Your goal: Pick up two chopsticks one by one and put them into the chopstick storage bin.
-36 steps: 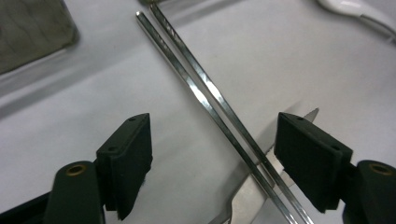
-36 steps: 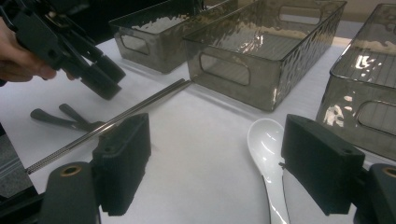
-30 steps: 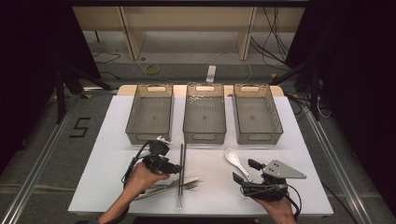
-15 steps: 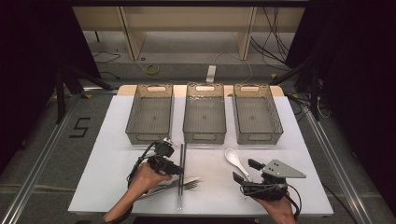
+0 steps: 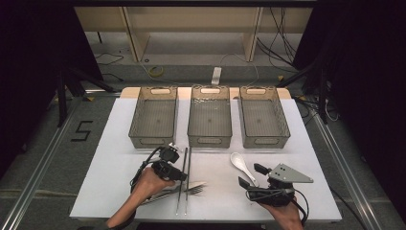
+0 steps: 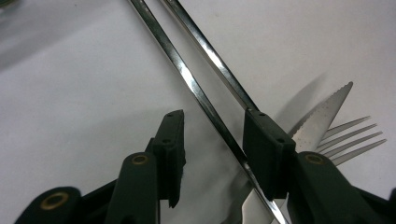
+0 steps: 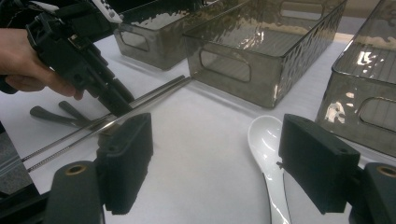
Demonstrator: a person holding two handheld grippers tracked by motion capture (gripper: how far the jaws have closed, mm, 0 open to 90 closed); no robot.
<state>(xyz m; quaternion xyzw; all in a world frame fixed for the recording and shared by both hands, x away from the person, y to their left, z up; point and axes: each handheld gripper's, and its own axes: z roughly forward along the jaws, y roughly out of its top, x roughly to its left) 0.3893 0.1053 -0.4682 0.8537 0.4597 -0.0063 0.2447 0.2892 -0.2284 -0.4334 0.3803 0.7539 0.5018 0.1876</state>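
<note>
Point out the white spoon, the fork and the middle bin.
white spoon (image 5: pixel 238 161): high view, on its bowl.
fork (image 6: pixel 355 136): left gripper view, on its tines.
middle bin (image 5: pixel 209 140): high view, on its near wall.

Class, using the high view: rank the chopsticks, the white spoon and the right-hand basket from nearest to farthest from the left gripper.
1. Chopsticks, right at the left gripper.
2. White spoon, further right, mid-table.
3. Right-hand basket, far right, at the back.

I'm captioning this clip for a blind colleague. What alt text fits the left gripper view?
The left gripper has been closing its black jaws around one of two metal chopsticks, which runs diagonally between them on a white table. A serrated knife and a fork lie beyond the jaw at the right.
</note>
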